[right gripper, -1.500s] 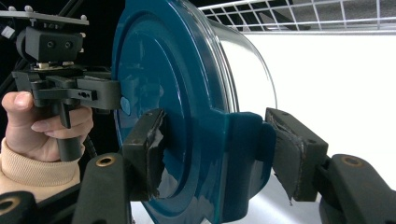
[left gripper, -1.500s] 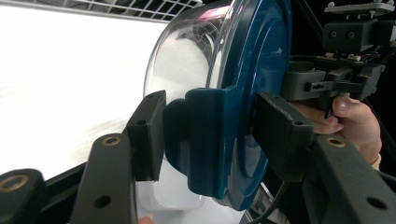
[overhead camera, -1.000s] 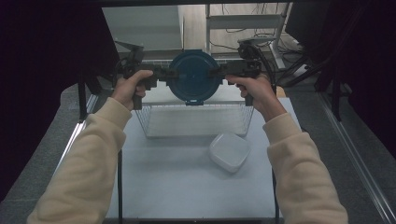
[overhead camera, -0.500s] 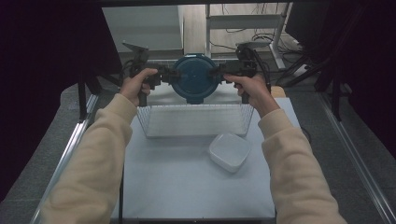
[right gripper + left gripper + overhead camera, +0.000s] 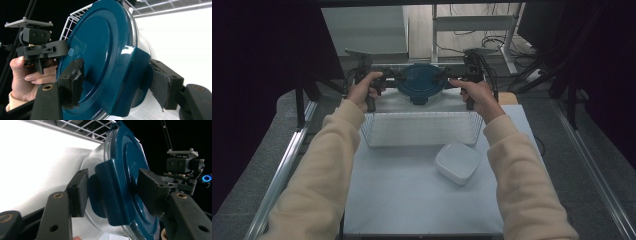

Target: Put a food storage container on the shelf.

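A clear round container with a dark blue lid (image 5: 421,82) hangs between both grippers over the far end of a white wire basket (image 5: 422,131). My left gripper (image 5: 394,80) comes in from the left. In the left gripper view, my left gripper (image 5: 115,192) is shut on the lid's latch tab (image 5: 110,182). My right gripper (image 5: 447,77) holds the opposite edge. In the right gripper view its pads (image 5: 72,82) still touch the lid (image 5: 100,50) and its latch. Its jaws have just been opening a little, with the lid edge between them.
A white square lidded box (image 5: 457,161) lies on the white table mat (image 5: 402,200), right of the basket's near corner. Metal frame rails run along both table sides. Beyond the basket are table legs and cables.
Both hands have sunk a little with the container. Its lid, which faced the camera as a full disc, now lies flatter over the basket's far end.
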Available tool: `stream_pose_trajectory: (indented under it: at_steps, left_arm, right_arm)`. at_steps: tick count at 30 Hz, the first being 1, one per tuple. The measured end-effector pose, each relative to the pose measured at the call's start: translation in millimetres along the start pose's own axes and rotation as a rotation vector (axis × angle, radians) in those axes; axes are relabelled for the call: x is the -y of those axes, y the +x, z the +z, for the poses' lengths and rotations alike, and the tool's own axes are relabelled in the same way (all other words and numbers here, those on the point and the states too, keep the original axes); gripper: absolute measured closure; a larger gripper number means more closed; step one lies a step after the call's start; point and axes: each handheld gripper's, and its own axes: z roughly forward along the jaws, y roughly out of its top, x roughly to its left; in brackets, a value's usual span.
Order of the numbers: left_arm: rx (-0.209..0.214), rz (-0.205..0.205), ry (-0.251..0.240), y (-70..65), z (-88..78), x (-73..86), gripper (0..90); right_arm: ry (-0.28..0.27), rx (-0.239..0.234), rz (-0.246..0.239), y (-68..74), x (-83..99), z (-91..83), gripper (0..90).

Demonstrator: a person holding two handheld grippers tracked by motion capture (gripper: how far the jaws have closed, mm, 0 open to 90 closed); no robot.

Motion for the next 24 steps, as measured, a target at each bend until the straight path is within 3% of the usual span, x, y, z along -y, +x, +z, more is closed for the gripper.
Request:
stream_pose_trajectory:
  at_steps: [4,7,11,14,18,24]
  left_arm:
    - [0.001,0.012,-0.005,0.5,-0.1,0.4,43.6]
    - [-0.020,0.070,-0.011,-1.1,-1.6,2.0,33.0]
    - [-0.071,0.160,-0.054,-9.7,-13.9,6.8,23.2]
    - [-0.132,0.244,-0.069,-21.0,-26.1,15.7,21.0]
    - [-0.226,0.370,-0.083,-39.5,-41.7,39.1,21.0]
    - [-0.283,0.512,-0.083,-57.2,-63.6,93.3,21.4]
  right_arm:
    - [-0.007,-0.006,-0.005,-0.7,-0.2,0.4,32.2]
    - [-0.018,0.005,-0.016,1.2,2.2,0.7,29.1]
    - [-0.059,0.110,-0.114,20.2,11.0,-1.5,12.3]
    - [-0.126,0.207,-0.210,35.4,18.9,-9.8,8.8]
    - [-0.167,0.198,-0.275,43.0,31.4,-25.4,8.5]
    - [-0.183,0.179,-0.392,46.5,71.4,-54.3,12.4]
